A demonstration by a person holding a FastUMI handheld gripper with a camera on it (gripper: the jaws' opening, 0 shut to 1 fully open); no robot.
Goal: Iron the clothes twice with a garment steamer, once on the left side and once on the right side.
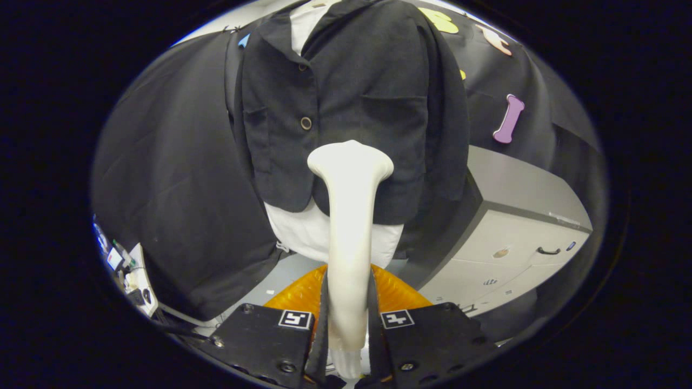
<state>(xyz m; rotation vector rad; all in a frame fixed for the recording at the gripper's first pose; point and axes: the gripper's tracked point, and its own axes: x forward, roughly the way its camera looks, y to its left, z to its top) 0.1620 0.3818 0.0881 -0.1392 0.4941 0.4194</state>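
My gripper [348, 324] is clamped on the white steamer [350, 216]; its head meets the hanging black jacket [346, 97] near the hem, right of the buttons; judging this one side's pass, next glide steadily along the fabric.

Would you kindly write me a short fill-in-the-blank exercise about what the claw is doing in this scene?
1. The claw is shut on the handle of the white ____.
2. The steamer head sits in front of a ____ jacket with buttons.
3. Under the jacket hangs a ____ garment.
4. Just beyond the fingers lies an ____ object.

Missing words: steamer; black; white; orange
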